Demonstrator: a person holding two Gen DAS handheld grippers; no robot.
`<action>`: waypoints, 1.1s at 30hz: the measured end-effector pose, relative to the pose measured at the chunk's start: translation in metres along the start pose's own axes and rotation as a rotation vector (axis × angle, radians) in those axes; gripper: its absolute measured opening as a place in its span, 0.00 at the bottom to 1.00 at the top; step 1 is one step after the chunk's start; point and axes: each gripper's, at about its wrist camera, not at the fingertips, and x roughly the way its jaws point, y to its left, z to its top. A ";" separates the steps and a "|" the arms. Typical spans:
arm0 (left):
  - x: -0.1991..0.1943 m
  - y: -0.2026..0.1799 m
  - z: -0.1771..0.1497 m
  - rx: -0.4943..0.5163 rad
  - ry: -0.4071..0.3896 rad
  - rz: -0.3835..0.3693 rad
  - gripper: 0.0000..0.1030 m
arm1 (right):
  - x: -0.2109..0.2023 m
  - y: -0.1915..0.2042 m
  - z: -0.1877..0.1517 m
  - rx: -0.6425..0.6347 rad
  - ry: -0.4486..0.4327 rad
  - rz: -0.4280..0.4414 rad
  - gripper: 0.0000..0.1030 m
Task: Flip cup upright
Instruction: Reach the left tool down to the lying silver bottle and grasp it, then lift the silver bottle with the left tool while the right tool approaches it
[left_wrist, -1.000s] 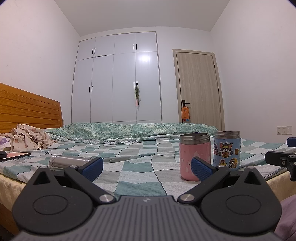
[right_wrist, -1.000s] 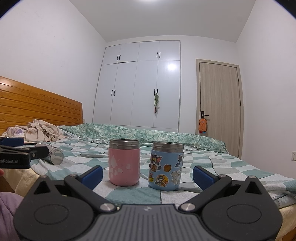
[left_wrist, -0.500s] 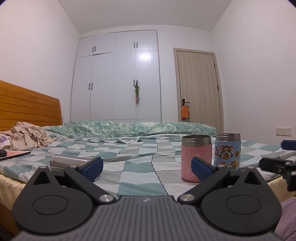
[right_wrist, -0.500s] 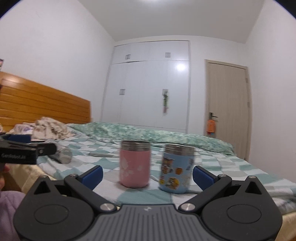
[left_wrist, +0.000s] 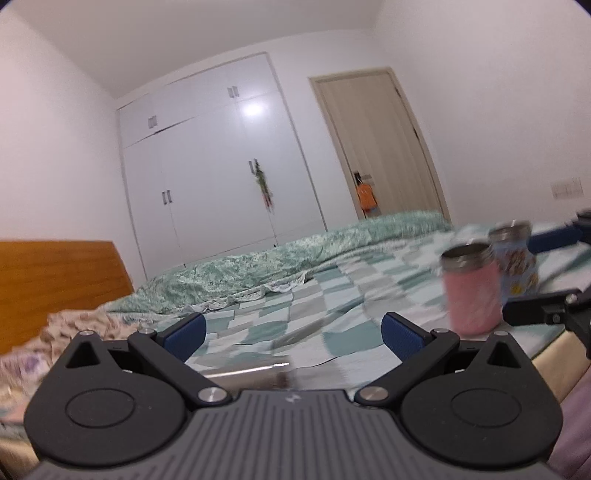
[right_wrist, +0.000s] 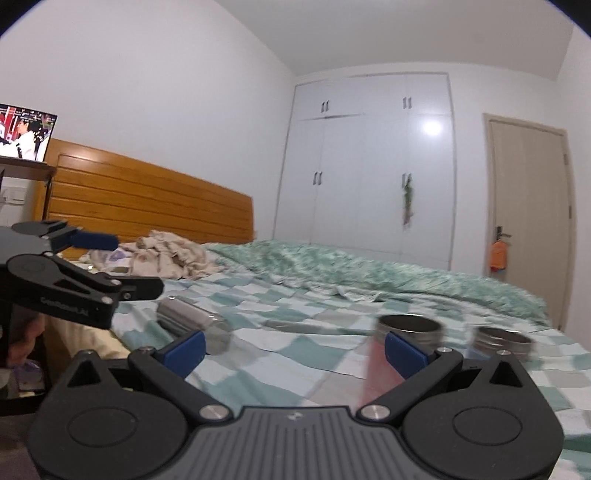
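Observation:
A steel cup (right_wrist: 192, 320) lies on its side on the checked bedsheet, near the bed's front left edge. In the left wrist view it shows as a blurred steel body (left_wrist: 245, 371) low between my open left fingers. My left gripper (left_wrist: 291, 334) is open and empty, just above it; it also shows in the right wrist view (right_wrist: 122, 264). My right gripper (right_wrist: 293, 349) is open and empty, to the right of the lying cup. A pink cup (left_wrist: 471, 290) and a blue cartoon cup (left_wrist: 515, 264) stand upright.
A checked bed sheet (right_wrist: 295, 314) with a rumpled green quilt (right_wrist: 369, 273) behind. Crumpled clothes (right_wrist: 166, 254) lie by the wooden headboard (right_wrist: 147, 206). A screen (right_wrist: 26, 133) on a stand is at far left. White wardrobe and door are beyond.
Both grippers have swung left and tilted. My left gripper has moved over the lying steel cup. My right gripper has shifted left, so the upright cups now sit at its right.

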 end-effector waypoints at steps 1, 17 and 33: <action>0.006 0.007 -0.001 0.026 0.013 -0.011 1.00 | 0.010 0.006 0.002 0.005 0.010 0.004 1.00; 0.118 0.058 -0.062 0.618 0.159 -0.160 1.00 | 0.153 0.059 0.007 0.064 0.163 -0.021 1.00; 0.184 0.064 -0.097 0.870 0.262 -0.358 1.00 | 0.216 0.093 -0.011 0.073 0.269 -0.110 1.00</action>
